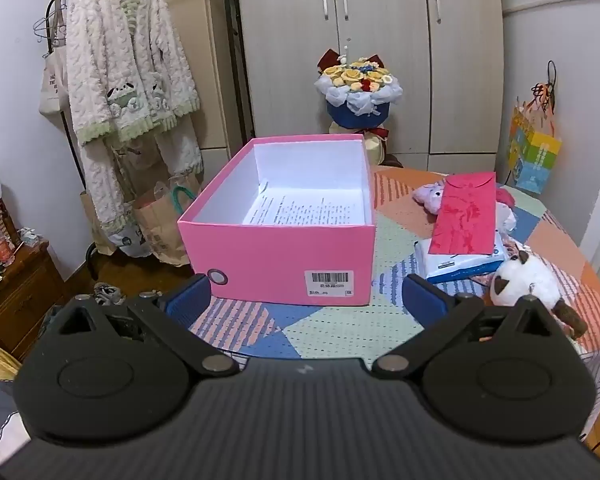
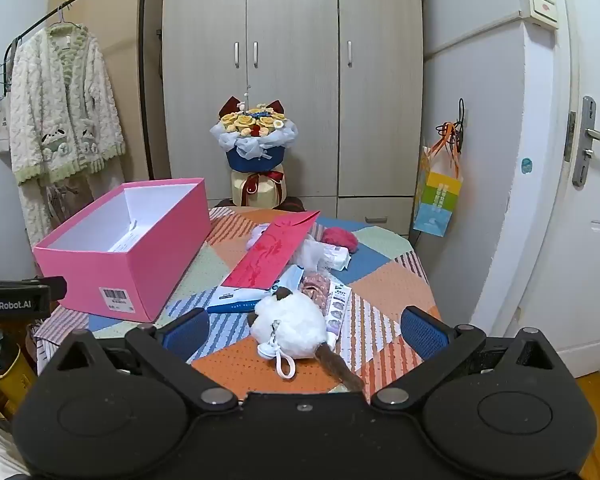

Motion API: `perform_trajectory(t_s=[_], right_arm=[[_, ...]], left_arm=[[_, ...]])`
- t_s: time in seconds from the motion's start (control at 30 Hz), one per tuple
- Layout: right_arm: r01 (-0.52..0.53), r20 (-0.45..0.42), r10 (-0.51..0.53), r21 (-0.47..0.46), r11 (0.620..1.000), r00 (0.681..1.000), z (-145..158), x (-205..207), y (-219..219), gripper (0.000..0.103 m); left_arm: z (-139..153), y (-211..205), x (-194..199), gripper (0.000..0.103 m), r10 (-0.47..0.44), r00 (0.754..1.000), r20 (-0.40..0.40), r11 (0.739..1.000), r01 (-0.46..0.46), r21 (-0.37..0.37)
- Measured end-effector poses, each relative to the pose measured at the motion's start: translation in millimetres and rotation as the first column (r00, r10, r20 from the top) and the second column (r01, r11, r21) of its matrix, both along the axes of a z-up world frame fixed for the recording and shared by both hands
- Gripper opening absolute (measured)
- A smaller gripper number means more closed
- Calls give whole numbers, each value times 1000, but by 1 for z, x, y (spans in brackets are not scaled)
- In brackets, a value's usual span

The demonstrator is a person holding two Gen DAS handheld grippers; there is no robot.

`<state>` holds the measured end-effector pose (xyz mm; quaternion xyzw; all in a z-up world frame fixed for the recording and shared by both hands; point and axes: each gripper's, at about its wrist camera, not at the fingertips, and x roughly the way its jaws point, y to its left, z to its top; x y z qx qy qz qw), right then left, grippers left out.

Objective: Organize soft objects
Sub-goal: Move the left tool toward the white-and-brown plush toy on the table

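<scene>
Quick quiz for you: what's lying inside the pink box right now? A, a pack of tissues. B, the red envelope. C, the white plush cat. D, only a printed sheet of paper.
D: the pink box holds only a printed sheet of paper on its floor, while the white plush cat, the red envelope and the tissue packs all lie outside it on the quilted table cover.

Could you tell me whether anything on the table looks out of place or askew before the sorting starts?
The red envelope lies tilted, propped across the blue-and-white pack and the heap beside it, not flat. The white plush cat lies loose near the table edge. The pink box holds only a printed sheet.
</scene>
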<state>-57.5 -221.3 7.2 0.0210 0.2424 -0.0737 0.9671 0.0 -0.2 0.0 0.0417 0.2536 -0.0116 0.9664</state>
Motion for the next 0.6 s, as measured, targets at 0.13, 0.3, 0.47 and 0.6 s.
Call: perform_trajectory(t_s=[0.13,0.3,0.47,0.6], right_arm=[[0,-2,0,-3,1000,1000,0,-2,1,103],[1,-5,-1,-1,1000,1000,-2,-4,1,103],[0,-3,0,-4,1000,1000,0,-4,1,103],[1,-13,-1,-8,1000,1000,-6,-8,-1,103]], left_arm=[[-1,-1,1,103,-10,1000,18,1000,10,-2],[-1,-11,-5,103,-47,998,51,999,48,-18],[-5,-23,-10,103,-61,995,78,998,60,9],[-10,-9,-17,103,-79,992,97,997,80,-8]])
